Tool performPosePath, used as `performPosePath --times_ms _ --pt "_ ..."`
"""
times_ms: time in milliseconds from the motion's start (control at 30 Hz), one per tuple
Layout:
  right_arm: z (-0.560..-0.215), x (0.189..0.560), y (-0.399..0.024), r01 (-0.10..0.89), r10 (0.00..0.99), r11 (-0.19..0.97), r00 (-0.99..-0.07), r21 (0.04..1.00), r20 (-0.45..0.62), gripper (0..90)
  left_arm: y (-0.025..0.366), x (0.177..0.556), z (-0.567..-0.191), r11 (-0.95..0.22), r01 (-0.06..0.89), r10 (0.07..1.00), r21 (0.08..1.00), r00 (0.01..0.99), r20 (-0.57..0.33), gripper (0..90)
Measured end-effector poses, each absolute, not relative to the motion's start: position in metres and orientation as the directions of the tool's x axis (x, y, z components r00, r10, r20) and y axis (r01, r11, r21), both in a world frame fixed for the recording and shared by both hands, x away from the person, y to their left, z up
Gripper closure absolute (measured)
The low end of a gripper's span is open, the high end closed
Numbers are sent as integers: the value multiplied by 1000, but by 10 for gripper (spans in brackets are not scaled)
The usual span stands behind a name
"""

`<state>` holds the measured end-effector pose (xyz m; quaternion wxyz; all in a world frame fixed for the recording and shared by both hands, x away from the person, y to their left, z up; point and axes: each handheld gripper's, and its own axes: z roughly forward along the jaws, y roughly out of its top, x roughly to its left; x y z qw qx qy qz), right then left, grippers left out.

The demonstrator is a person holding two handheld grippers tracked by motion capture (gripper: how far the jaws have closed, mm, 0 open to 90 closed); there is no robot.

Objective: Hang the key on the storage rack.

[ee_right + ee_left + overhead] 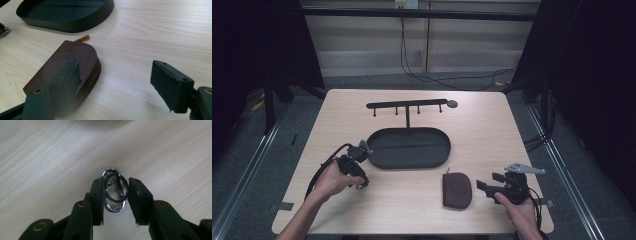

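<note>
1. Nearest to the high camera are the person's two forearms, each hand with a tool. The left tool (pixel 360 185) points down at the desk (pixel 482 125), the right tool (pixel 486 186) lies approx. level and points left.
2. Left tool: in the left gripper view the metal key ring (pixel 114 190) (a silver clip w/ a dark round ring through it) lies flat on the wood between the two black jaws. The left jaw touches the ring's edge; the right jaw is just beside it, a thin gap is visible. So the jaws are half narrowed around the ring, not pinching it yet.
3. The key ring is on the desk's front left part, in front of the left end of the black oval tray (pixel 382 159), near it but not in it.
4. Right tool: the jaws are spread wide, nothing between them. In the right gripper view its left jaw stands in front of the brown zip pouch (pixel 75 56); I cannot tell if it touches.
5. The pouch lies flat on the desk, front right of the tray, apart from it, w/ a small tan zip tag (pixel 83 38) pointing toward the tray.
6. Behind the tray stands a black hook rack (pixel 407 105) w/ four small pegs.
</note>
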<state>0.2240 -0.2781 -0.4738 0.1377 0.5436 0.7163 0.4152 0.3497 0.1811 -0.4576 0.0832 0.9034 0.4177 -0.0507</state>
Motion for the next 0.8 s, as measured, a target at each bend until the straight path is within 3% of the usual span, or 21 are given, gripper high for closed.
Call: performPosePath --times_ms 400,800 --pt "-474 224 -278 667 894 67 -370 742 252 236 175 347 -458 -678 730 716 87 682 -146 830" --pt "-474 224 -278 669 896 68 -367 740 250 236 169 344 -451 -715 694 681 79 718 -146 875"
